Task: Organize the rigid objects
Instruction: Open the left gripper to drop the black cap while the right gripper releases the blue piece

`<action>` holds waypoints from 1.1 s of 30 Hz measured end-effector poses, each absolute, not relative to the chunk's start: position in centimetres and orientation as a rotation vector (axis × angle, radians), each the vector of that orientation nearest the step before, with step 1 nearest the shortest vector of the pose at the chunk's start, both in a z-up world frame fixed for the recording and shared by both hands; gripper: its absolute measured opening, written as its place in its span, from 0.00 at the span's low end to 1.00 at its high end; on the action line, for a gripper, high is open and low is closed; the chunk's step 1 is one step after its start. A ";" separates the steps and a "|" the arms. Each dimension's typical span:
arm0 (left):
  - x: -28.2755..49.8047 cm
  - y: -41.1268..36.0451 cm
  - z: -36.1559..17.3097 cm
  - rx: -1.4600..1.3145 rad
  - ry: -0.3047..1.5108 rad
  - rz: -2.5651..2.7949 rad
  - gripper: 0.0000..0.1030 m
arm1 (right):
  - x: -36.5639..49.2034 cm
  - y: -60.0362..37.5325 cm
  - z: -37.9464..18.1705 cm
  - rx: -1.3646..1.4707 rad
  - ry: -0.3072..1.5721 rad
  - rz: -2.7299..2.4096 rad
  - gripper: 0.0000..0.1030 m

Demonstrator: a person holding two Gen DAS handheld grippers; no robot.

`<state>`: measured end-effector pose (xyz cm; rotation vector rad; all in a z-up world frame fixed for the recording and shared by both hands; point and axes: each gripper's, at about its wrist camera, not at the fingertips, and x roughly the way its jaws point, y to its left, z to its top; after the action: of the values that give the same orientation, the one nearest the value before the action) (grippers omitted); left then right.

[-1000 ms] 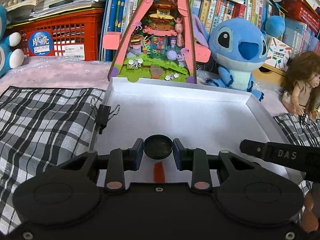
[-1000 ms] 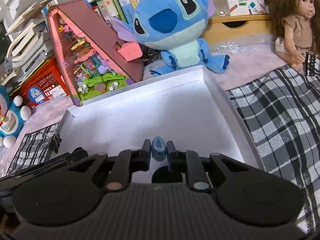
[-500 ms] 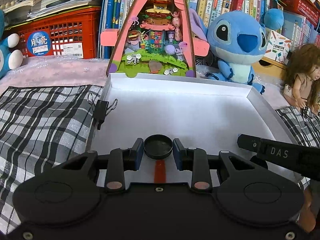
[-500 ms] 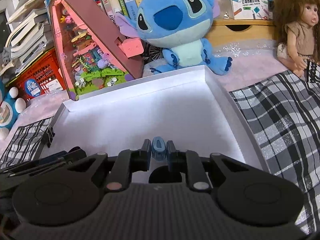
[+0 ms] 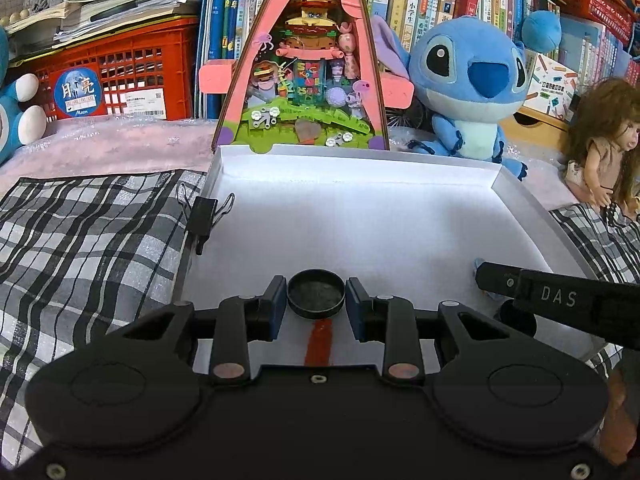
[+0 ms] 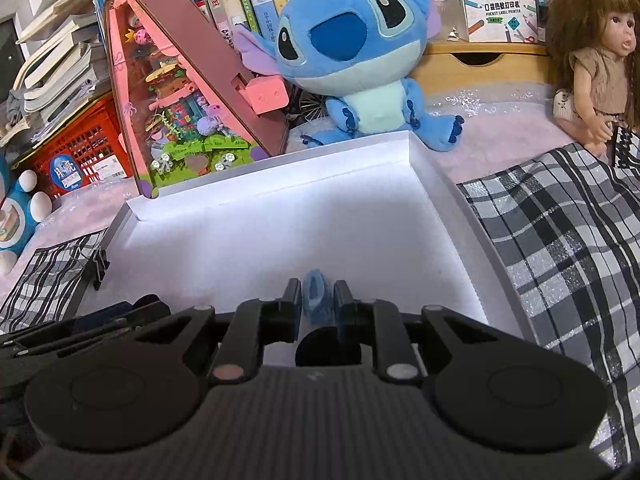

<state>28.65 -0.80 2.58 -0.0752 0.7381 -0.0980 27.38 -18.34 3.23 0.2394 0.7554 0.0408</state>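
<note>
A shallow white tray [image 5: 360, 168] lies on the plaid cloth; it also shows in the right wrist view [image 6: 280, 172]. My left gripper [image 5: 316, 298] is shut on a round black lid [image 5: 316, 294] and holds it over the tray's near part. A red strip [image 5: 319, 342] lies in the tray beneath it. My right gripper [image 6: 317, 300] is shut on a small blue object [image 6: 316, 296] over the tray's near edge. A black round thing [image 6: 328, 348] shows below it. The right gripper's finger enters the left wrist view [image 5: 560, 300] at the right.
A black binder clip [image 5: 202, 216] is clipped on the tray's left rim. Behind the tray stand a pink triangular toy house [image 5: 304, 80], a blue plush [image 5: 468, 88], a doll [image 5: 600, 148], a red crate [image 5: 112, 80] and books. Plaid cloth [image 6: 560, 220] flanks the tray.
Both grippers have pulled back a little and risen, so the tray shows farther off and more fully. Each holds the same object as before.
</note>
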 end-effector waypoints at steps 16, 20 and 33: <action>27.7 -0.4 3.3 -0.088 0.734 -0.096 0.43 | 26.6 -19.0 3.9 0.263 0.757 0.052 0.25; 27.1 -0.3 4.0 -0.087 0.722 -0.099 0.48 | 26.1 -19.2 4.7 0.264 0.739 0.061 0.30; 22.6 -0.3 6.2 -0.066 0.659 -0.143 0.60 | 22.5 -20.0 6.8 0.242 0.687 0.121 0.53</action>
<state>22.59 -0.27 6.16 -0.0657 0.6592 -0.1433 22.47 -19.97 6.80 0.2416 0.6869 0.1208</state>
